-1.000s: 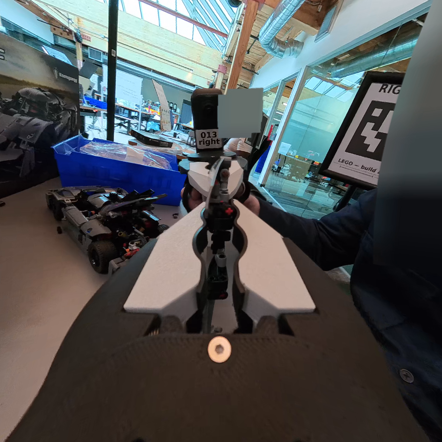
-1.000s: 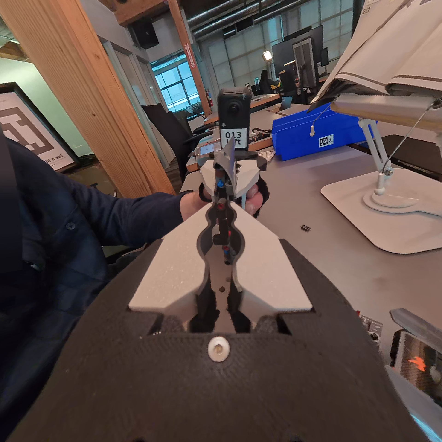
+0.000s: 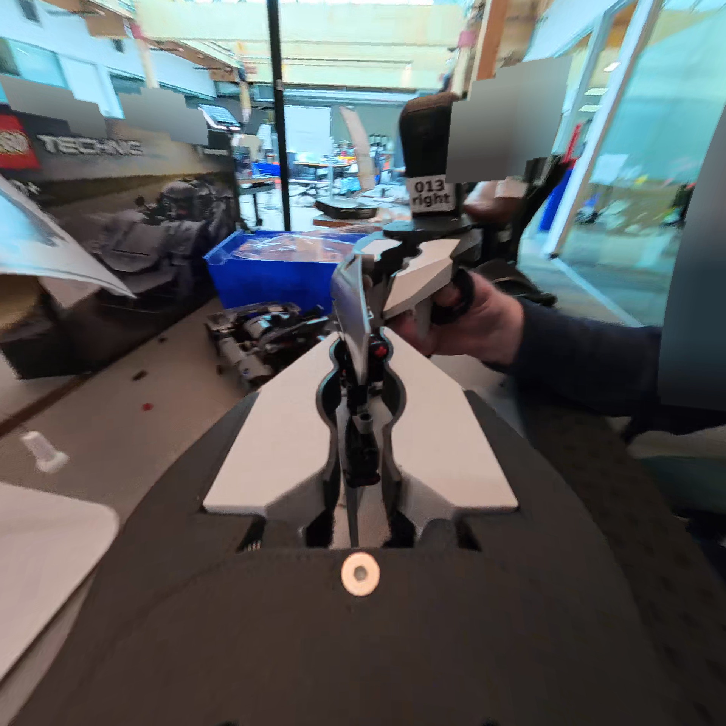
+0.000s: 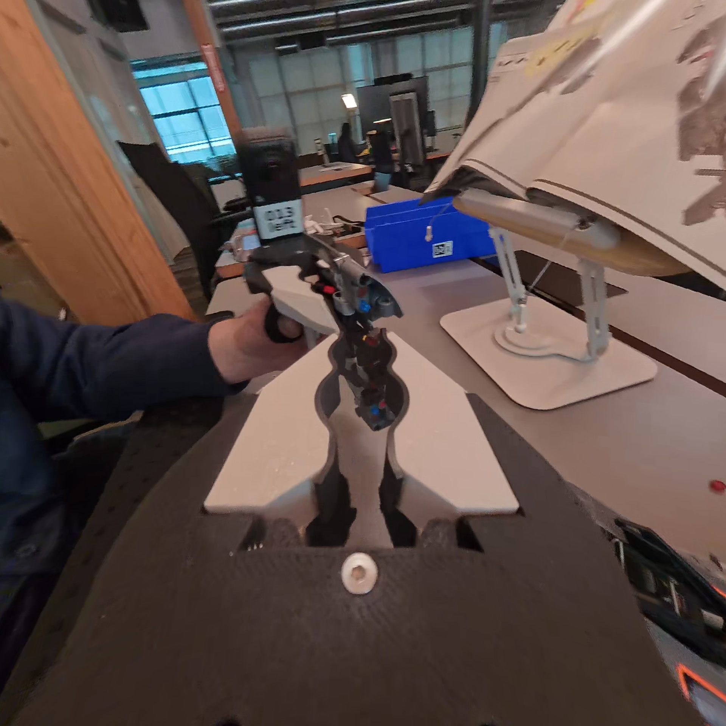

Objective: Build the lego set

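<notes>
Two grippers meet tip to tip above the grey table (image 4: 550, 451), both pinching the same small lego sub-assembly (image 3: 359, 377), a thin strip of black pieces with red and blue pins and a curved silver panel at its top. The left gripper (image 3: 359, 341) has its white fingers (image 3: 290, 432) drawn in tight on the lower part of the strip. The right gripper (image 4: 359, 345) is likewise clamped on it, and from that side the strip leans to the right, with a grey connector sticking out near its upper end. A person's hand (image 3: 467, 326) in a dark blue sleeve grips the handle of the far tool. On the table beyond, the half-built black and grey lego car (image 3: 267, 338) sits in front of a blue bin (image 3: 271, 275), with the set's box (image 3: 118, 243) standing to its left and a few loose pieces scattered nearby. An open instruction booklet (image 4: 613, 118) rests tilted on a white stand (image 4: 550, 353), beside another blue bin (image 4: 424, 235).
</notes>
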Demonstrator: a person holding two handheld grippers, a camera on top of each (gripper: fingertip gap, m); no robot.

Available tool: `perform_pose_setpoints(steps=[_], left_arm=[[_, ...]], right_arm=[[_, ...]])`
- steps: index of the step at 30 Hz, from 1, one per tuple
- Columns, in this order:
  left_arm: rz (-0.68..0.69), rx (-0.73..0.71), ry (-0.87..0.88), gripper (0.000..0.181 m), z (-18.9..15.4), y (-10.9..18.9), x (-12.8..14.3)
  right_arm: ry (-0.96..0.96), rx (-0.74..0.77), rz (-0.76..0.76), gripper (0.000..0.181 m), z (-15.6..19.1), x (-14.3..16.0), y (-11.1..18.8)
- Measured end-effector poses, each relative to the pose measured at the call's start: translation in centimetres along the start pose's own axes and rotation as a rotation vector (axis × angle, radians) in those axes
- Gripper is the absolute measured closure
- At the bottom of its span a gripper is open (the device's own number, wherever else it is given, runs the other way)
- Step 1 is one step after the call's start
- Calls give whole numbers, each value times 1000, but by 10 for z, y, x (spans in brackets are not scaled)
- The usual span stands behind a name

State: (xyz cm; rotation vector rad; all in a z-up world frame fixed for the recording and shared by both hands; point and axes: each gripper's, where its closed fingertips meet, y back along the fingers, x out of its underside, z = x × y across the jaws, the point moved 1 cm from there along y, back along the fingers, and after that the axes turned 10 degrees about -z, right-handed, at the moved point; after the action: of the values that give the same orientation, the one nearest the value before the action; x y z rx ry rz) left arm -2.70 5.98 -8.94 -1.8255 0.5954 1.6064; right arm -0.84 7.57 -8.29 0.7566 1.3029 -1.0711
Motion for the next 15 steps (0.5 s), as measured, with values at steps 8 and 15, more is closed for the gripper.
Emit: perform_pose_setpoints(steps=[8, 15], left_arm=[[-62, 192, 207, 169, -16, 4, -3], [-69, 257, 261, 169, -23, 5, -3]], right_arm=[[-111, -155, -38, 171, 14, -2, 3], [-154, -199, -9, 166, 18, 4, 2]])
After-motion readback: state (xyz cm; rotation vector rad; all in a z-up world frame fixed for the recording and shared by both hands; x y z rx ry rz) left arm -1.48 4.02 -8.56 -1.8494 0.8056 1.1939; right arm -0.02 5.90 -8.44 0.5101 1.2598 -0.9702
